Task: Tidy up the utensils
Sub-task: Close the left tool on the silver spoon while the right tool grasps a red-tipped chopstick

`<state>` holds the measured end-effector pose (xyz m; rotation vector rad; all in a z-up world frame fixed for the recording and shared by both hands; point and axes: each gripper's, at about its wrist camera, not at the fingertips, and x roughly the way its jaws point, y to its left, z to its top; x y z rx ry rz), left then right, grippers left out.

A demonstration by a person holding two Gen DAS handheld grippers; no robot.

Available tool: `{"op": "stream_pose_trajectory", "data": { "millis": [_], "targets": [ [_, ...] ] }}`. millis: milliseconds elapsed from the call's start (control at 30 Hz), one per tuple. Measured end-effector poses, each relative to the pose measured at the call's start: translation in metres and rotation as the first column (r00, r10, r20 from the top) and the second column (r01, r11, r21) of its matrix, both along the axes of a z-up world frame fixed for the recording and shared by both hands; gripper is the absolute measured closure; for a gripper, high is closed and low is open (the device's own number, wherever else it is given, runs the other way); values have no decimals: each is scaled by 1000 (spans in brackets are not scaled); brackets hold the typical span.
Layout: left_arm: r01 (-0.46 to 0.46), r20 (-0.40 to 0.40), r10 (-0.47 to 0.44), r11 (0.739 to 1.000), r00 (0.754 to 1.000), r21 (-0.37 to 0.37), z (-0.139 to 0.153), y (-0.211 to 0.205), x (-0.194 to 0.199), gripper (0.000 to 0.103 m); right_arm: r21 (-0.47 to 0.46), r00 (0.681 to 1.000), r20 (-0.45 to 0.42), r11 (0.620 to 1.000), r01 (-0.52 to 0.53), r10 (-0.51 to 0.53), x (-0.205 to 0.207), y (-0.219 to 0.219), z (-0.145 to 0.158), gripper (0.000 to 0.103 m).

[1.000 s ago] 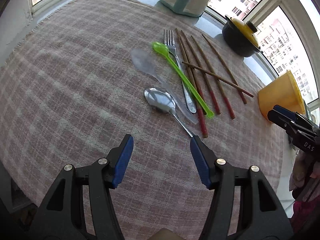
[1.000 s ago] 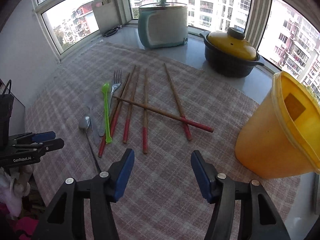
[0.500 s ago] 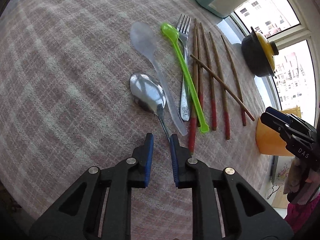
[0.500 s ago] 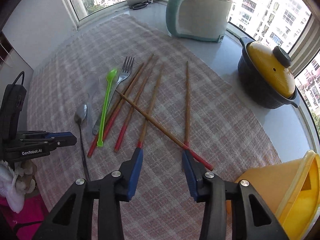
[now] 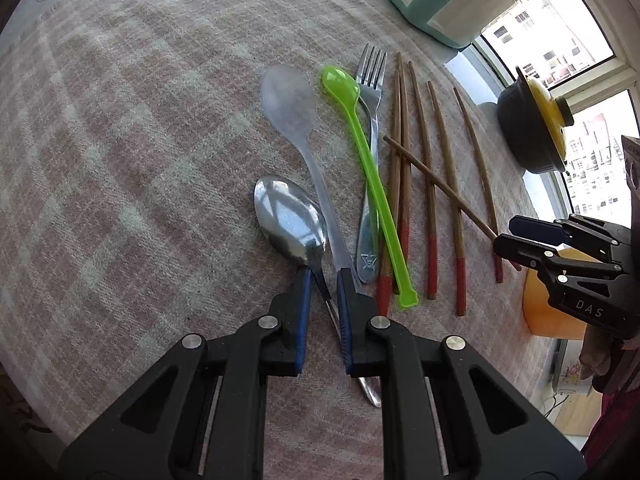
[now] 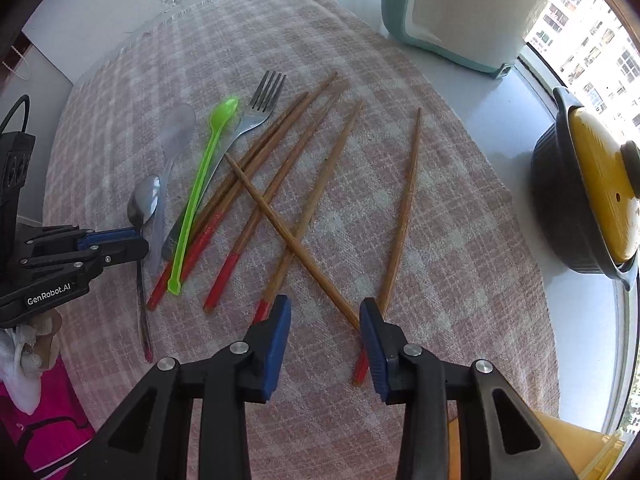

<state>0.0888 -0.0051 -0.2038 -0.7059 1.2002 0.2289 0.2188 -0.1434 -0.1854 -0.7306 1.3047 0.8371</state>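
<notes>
Utensils lie on a checked cloth: a metal spoon (image 5: 289, 216), a clear plastic spoon (image 5: 294, 106), a green plastic spoon (image 5: 362, 152), a metal fork (image 5: 370, 80) and several red-tipped wooden chopsticks (image 5: 430, 184). My left gripper (image 5: 322, 276) is nearly shut around the metal spoon's handle; the right wrist view (image 6: 140, 240) shows it at the spoon's neck. My right gripper (image 6: 324, 312) is open, low over the red ends of the chopsticks (image 6: 304, 216), with the crossed chopstick (image 6: 296, 244) running between its fingers.
A yellow tub (image 5: 548, 312) stands at the right edge of the cloth, behind the right gripper. A black pot with a yellow lid (image 6: 592, 200) and a teal and white cooker (image 6: 460, 8) stand by the window. Scissors lie on the sill.
My left gripper moved forward and closed around the metal spoon's handle. My right gripper swung left, came down toward the chopsticks and narrowed its opening.
</notes>
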Motion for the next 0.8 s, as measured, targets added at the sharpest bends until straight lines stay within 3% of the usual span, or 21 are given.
{"op": "stream_pose_trajectory", "data": {
  "millis": [433,800],
  "targets": [
    [2,17,-2,1000,1000,5,-1,3,2,97,-100,997,-14,992,-76,75,11,30,-23,74],
    [21,29,-21,1000,999,5,1,5,-2,99,-84,998,-47,995,-47,43,8,37,-42,99]
  ]
}}
